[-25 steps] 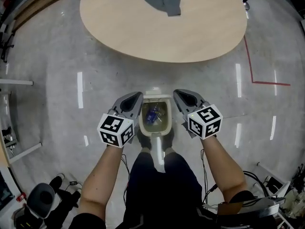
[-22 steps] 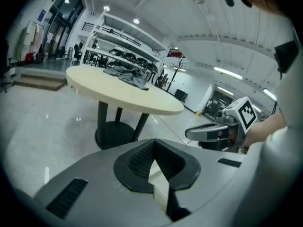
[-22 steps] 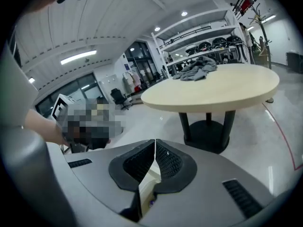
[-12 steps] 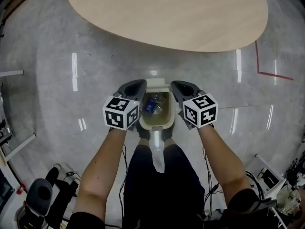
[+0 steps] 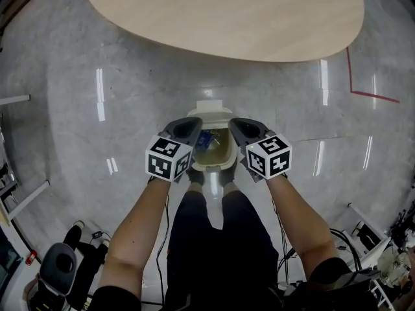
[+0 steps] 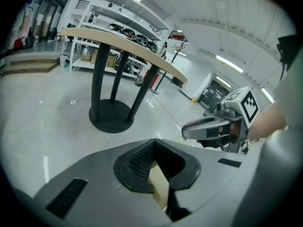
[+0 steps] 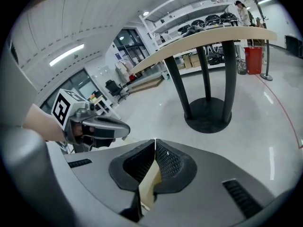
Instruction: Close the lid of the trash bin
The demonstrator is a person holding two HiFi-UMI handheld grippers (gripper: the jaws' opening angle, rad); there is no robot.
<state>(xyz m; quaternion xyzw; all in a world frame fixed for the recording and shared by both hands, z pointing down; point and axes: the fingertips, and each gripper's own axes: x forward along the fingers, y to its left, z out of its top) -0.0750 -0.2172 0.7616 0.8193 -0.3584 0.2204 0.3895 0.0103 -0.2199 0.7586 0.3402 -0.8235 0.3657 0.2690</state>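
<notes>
Cream trash bin (image 5: 211, 166), lid (image 5: 209, 113) raised, blue litter (image 5: 207, 138) inside

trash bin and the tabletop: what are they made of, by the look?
Trash bin: probably plastic, cream, smooth moulded rim, slight sheen. Tabletop: pale wood or wood-look laminate, matte, even colour with no visible grain; can't tell which.
</notes>
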